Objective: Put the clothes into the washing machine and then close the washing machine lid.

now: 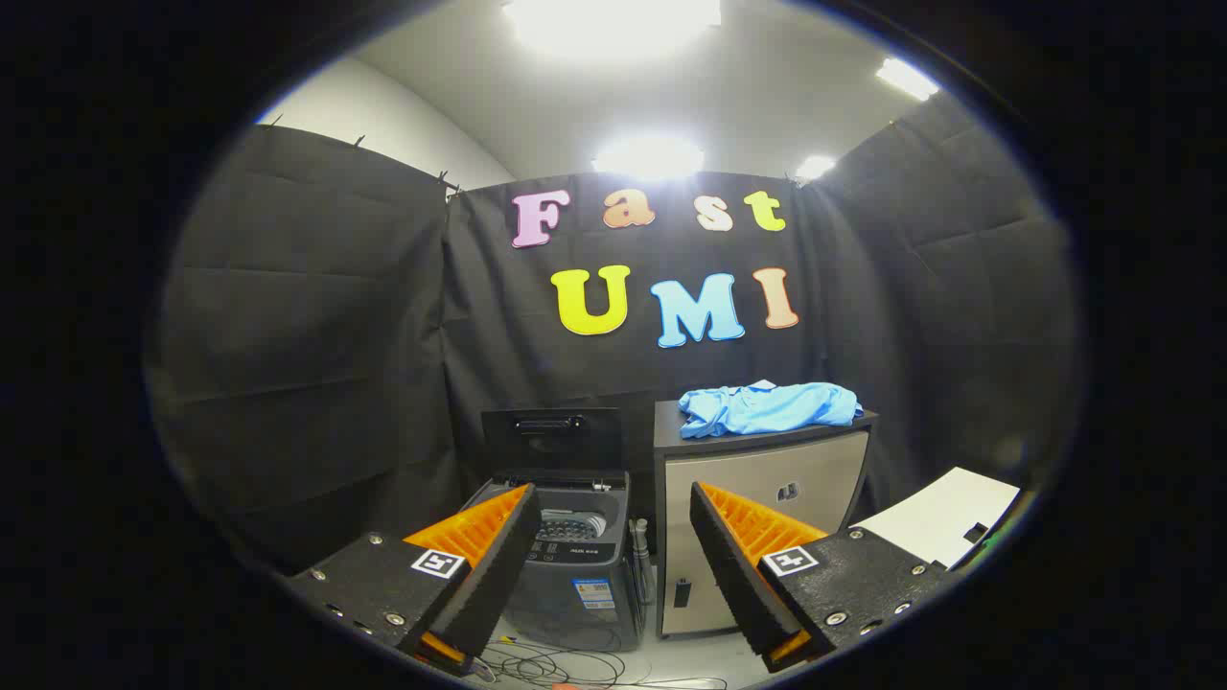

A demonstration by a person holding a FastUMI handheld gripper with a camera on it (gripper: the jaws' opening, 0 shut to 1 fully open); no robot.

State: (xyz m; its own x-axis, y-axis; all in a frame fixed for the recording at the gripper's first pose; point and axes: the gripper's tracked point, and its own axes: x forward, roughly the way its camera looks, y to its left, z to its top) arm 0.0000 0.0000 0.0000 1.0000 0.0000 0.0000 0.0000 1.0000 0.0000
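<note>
Booth-side, blue shirt [769, 407] is lying on the cabinet [762, 508]; washing machine [575, 561] is gaping; my claw [613, 565] is hanging released.

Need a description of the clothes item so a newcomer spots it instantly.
Against the booth's black back wall stands a grey cabinet with a dark top, just right of the small washing machine whose lid is raised. The clothes lie crumpled on that cabinet top, well beyond the open, empty fingers. It is the one soft, light-blue thing among hard grey and black boxes.
</note>
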